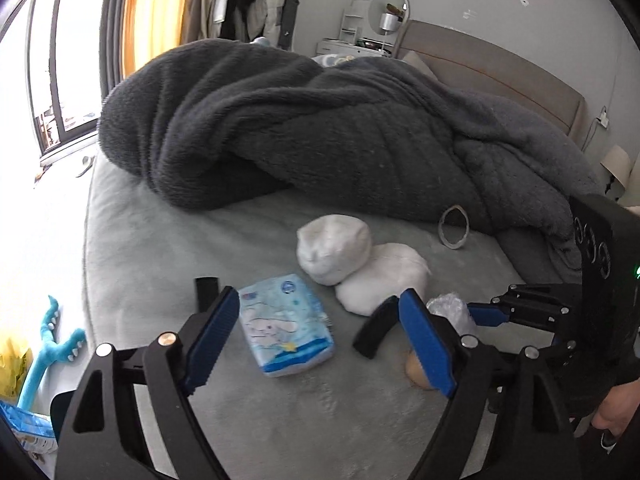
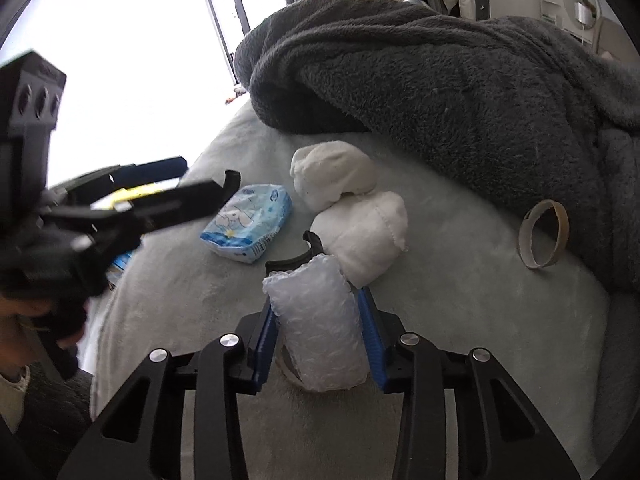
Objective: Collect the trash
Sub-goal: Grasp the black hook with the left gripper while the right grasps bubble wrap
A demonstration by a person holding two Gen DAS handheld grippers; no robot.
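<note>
Right gripper (image 2: 318,320): clamped on bubble-wrap roll (image 2: 316,324), long axis along your fingers | left gripper (image 1: 316,336): wide open, empty; tissue pack (image 1: 286,326) lies between its fingers.

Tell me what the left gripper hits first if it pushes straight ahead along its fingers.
Most likely the blue tissue pack, lying on the bed between the open left gripper's fingers. Beyond it sit the white bundles, though depth is hard to judge.
</note>
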